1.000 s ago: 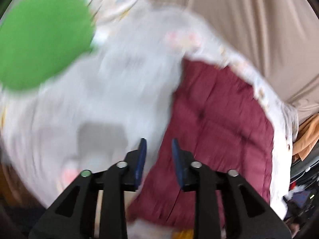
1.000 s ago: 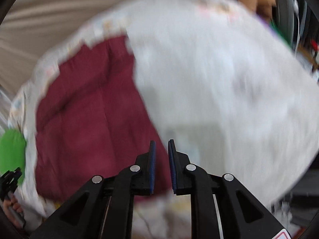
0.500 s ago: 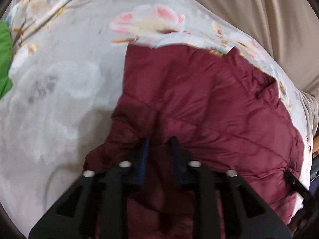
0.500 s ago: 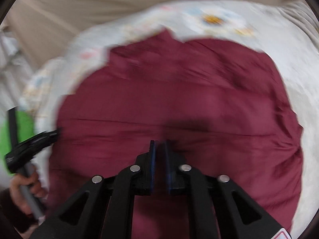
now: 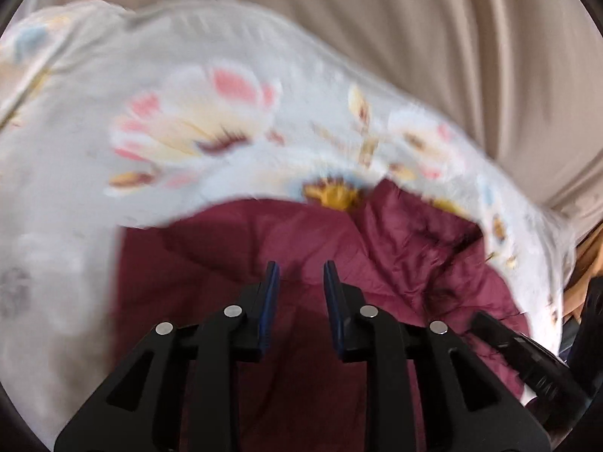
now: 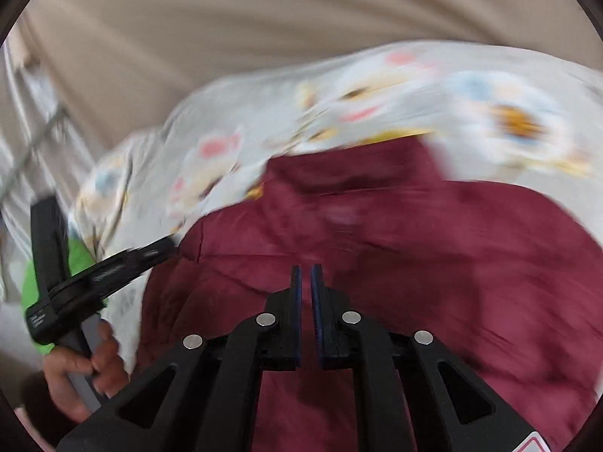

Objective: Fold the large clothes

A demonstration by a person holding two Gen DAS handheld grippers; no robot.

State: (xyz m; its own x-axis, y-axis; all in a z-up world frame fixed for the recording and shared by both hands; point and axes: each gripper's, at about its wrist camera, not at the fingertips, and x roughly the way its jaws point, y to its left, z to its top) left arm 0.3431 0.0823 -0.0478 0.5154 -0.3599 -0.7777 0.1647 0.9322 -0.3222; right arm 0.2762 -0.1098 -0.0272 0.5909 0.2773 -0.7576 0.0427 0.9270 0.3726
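A dark red quilted jacket [image 5: 377,263] lies spread on a white floral bedsheet [image 5: 188,132]. My left gripper [image 5: 301,267] hovers over the jacket's near part. Its jaws are opening and nothing is between the blue pads [image 5: 272,282]. In the right wrist view the jacket [image 6: 433,245] fills the lower half. My right gripper [image 6: 306,268] hangs above it, jaws opening to a narrow slit, no cloth between them. The left gripper [image 6: 113,267] reaches the jacket's left edge, held by a hand [image 6: 86,361]. The right gripper's black body [image 5: 527,358] shows at the lower right.
Beige cloth [image 5: 414,37] hangs behind the bed. A green object [image 6: 37,286] lies at the sheet's left end. Orange fabric [image 5: 588,260] sits past the bed's right edge. The floral sheet [image 6: 339,105] borders the jacket on the far side. Both views are motion-blurred.
Both grippers swept across the sheet to the jacket. Half a second ago the left jaws were sunk in a jacket fold; now they stand apart and free. The right jaws show a slit.
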